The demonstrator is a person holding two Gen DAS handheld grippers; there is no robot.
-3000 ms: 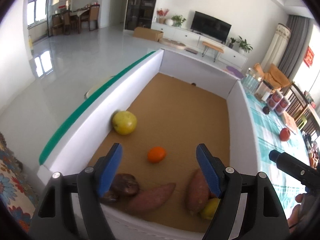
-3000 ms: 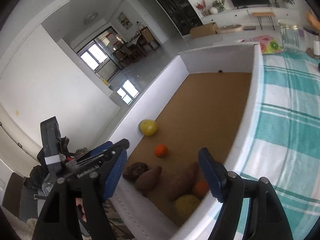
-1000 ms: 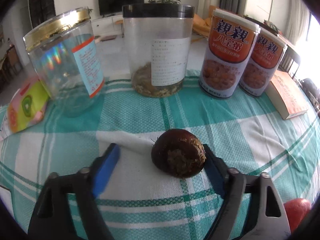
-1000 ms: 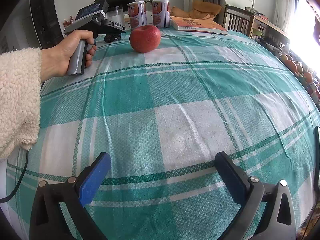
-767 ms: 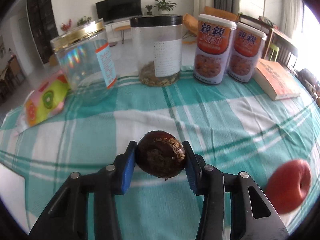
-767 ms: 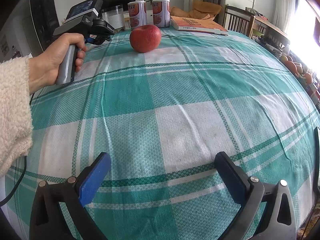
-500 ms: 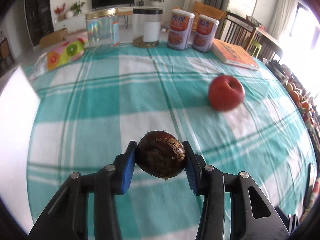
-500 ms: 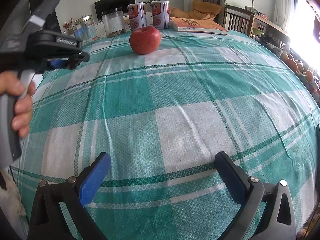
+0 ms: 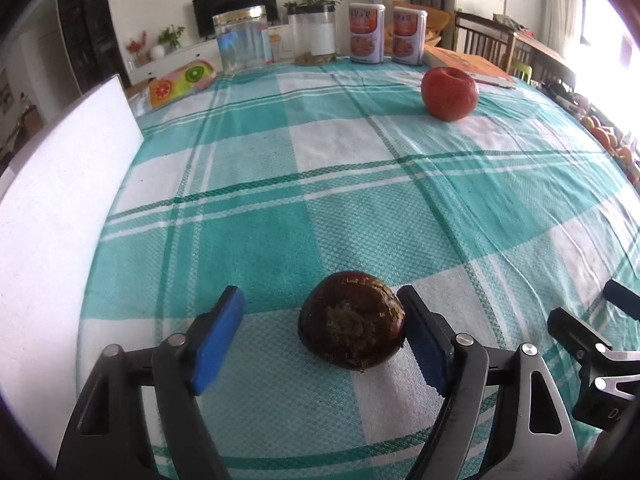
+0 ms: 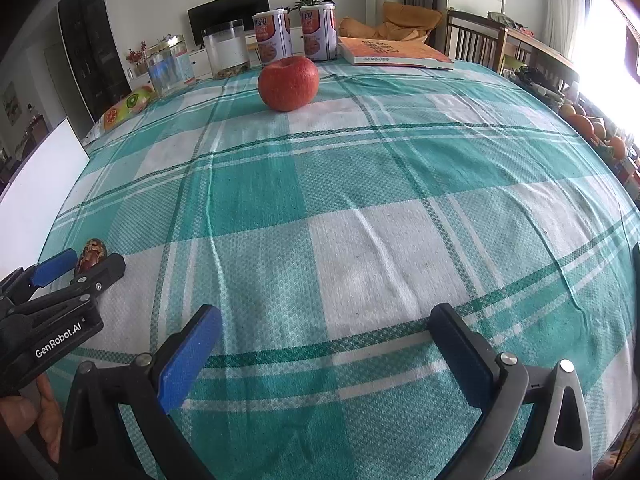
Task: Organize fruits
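- Left tongs (image 9: pixel 320 332) are opening; the dark brown fruit (image 9: pixel 352 336) sits on the table (image 9: pixel 360 200) between them, perhaps touching one pad.
- Right tongs (image 10: pixel 324 356) gape wide, empty.

In the lower middle of the frame I see my left gripper (image 9: pixel 320 330) opening around a dark brown fruit (image 9: pixel 352 325) that lies on the checked tablecloth (image 9: pixel 280 184). A red apple (image 9: pixel 449 94) sits in the upper right.
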